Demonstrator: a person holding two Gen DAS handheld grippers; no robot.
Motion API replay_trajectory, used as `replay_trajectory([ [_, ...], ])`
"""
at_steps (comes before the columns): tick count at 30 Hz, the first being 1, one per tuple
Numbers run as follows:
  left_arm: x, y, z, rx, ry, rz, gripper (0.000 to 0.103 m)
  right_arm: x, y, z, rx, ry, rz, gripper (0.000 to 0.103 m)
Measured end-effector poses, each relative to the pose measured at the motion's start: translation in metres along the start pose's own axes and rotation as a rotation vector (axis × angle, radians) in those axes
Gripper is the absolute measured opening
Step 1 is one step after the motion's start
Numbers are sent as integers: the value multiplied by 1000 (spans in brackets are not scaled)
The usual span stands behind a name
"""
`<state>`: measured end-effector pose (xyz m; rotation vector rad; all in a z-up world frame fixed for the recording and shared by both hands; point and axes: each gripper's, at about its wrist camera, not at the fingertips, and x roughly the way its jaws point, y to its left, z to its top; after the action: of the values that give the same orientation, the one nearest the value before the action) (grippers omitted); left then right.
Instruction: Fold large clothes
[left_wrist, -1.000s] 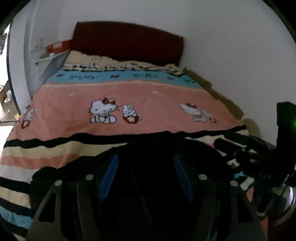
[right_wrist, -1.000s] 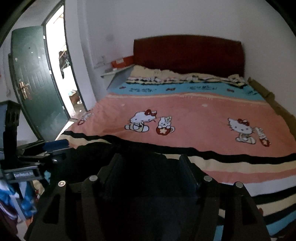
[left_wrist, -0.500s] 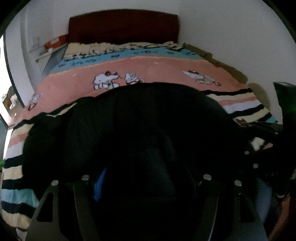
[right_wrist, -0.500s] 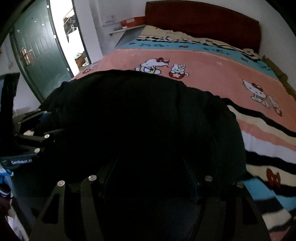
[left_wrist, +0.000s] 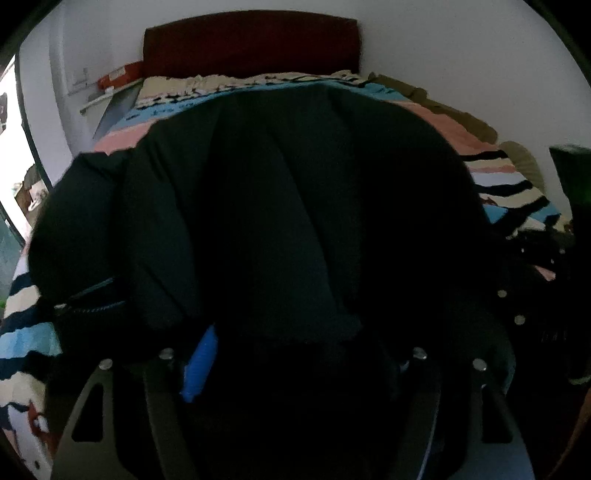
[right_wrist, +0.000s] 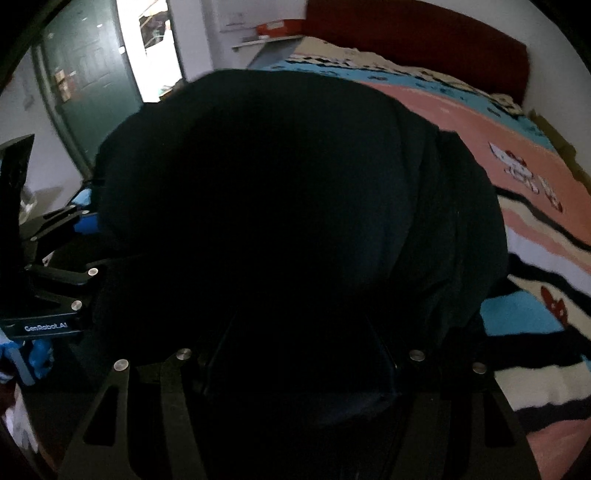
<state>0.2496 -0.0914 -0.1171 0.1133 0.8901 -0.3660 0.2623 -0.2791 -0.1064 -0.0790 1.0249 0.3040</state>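
Note:
A large black garment (left_wrist: 288, 206) fills most of both views and lies spread over the near half of the bed (left_wrist: 491, 173). My left gripper (left_wrist: 291, 354) is shut on the garment's near edge; one blue pad (left_wrist: 199, 365) shows beside the cloth. My right gripper (right_wrist: 299, 354) is shut on the black garment (right_wrist: 280, 192) too; its fingertips are hidden in the dark cloth. The left gripper also shows at the left of the right wrist view (right_wrist: 55, 258), and the right gripper at the right edge of the left wrist view (left_wrist: 532, 288).
The bed has a pink, blue and striped cartoon cover (right_wrist: 498, 147) and a dark red headboard (left_wrist: 251, 44) against a white wall. A green door (right_wrist: 85, 77) stands open at the left. A small shelf with a red box (left_wrist: 118, 77) is beside the headboard.
Both grippers have carried the black garment forward and up over the bed; it now covers far more of the cover, hiding the cartoon figures in the left view.

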Motion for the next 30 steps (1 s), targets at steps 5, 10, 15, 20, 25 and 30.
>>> replay_trajectory([
  [5,21,6,6,-22,7,2,73,21,-12,7,48,7,1,64],
  [10,10,3,10,-4,27,10,73,20,-9,11,43,31,-19,64],
  [15,-6,-7,-8,55,16,30,73,-3,-7,-5,55,0,3,64],
  [20,-16,-5,4,-9,29,14,73,-9,0,-5,95,9,-46,64],
  [25,-55,8,-15,-61,-12,-43,73,-51,3,-23,116,-40,-37,68],
  [30,-104,43,-41,-122,-16,-48,73,-86,-17,-51,142,-65,-78,73],
])
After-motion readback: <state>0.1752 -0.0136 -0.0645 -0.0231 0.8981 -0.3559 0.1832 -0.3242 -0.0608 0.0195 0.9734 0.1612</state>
